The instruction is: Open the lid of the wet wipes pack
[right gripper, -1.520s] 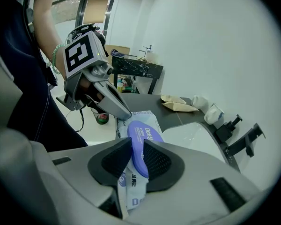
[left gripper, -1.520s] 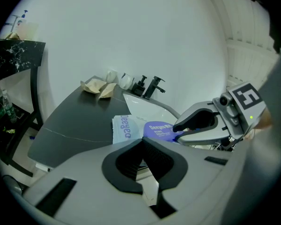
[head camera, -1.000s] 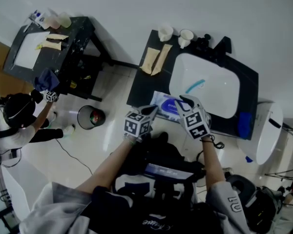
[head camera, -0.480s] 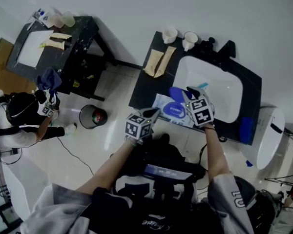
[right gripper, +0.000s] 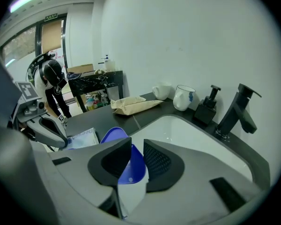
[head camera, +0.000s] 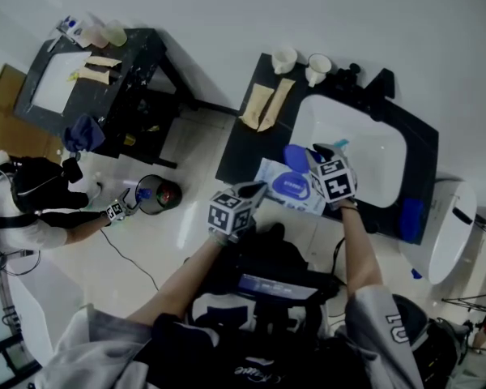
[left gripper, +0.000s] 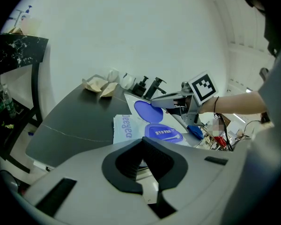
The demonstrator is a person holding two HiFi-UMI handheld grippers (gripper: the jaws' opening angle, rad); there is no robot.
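The white wet wipes pack [head camera: 269, 173] lies on the dark counter [head camera: 239, 148] left of the sink. Its blue lid [head camera: 294, 154] stands raised off the blue oval label. My right gripper [head camera: 316, 152] is shut on that lid [right gripper: 131, 165], which sits between the jaws of the right gripper [right gripper: 136, 146]. My left gripper [head camera: 255, 188] is at the pack's near left edge, jaws together on what looks like the edge. In the left gripper view the pack [left gripper: 126, 128] and lifted lid [left gripper: 147, 109] lie just beyond the left gripper [left gripper: 143, 142].
The white sink basin [head camera: 364, 160], black faucet [right gripper: 239, 109] and soap dispenser [right gripper: 207, 108] are to the right. Two cups [head camera: 285, 57] and brown paper packets [head camera: 263, 104] sit at the counter's back. A bin [head camera: 158, 194], a black table [head camera: 105, 63] and another person [head camera: 32, 201] are at left.
My right gripper has swung the blue lid up and back off the pack. My left gripper has stayed put. The person at left has lowered a hand toward the bin.
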